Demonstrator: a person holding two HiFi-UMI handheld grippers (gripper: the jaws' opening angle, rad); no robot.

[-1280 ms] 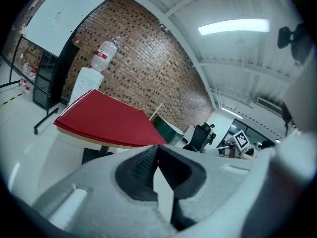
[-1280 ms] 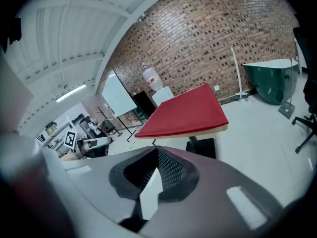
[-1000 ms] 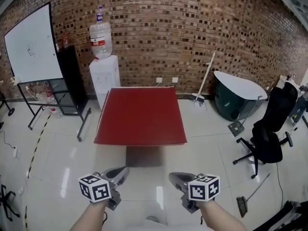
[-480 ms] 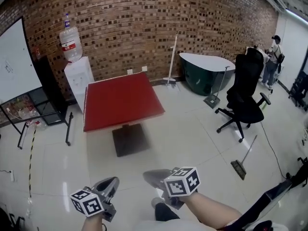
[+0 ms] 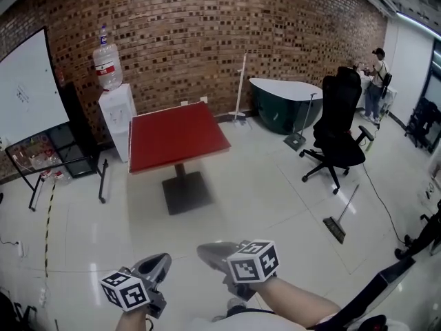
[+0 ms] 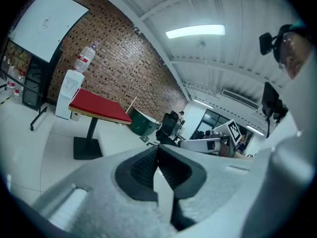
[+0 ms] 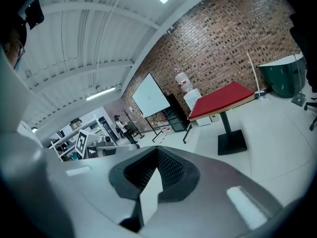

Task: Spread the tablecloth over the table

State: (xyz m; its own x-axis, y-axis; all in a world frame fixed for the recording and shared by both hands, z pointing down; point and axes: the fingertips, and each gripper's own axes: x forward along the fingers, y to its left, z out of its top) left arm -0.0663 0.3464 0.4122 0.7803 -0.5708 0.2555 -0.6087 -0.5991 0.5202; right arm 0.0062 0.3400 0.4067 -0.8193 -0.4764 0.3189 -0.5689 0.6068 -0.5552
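A square pedestal table [image 5: 178,138] stands far ahead near the brick wall, its top covered flat by a red tablecloth [image 5: 165,126]. Both gripper views also show it in the distance: table [image 6: 96,106], table [image 7: 223,99]. My left gripper [image 5: 160,263] is low at the bottom left, shut with nothing between its jaws [image 6: 158,150]. My right gripper [image 5: 207,252] hovers beside it, also shut and empty [image 7: 158,155]. Both are well short of the table, over the white floor.
A water dispenser [image 5: 114,109] and a whiteboard [image 5: 24,92] stand left of the table. A dark green tub [image 5: 282,105], a black office chair [image 5: 337,140] and a broom [image 5: 337,226] are on the right. A person [image 5: 377,71] stands at the far right.
The view has swung to the right, so the table now sits farther off and to the upper left. Both grippers have travelled with me across the floor and stayed shut.
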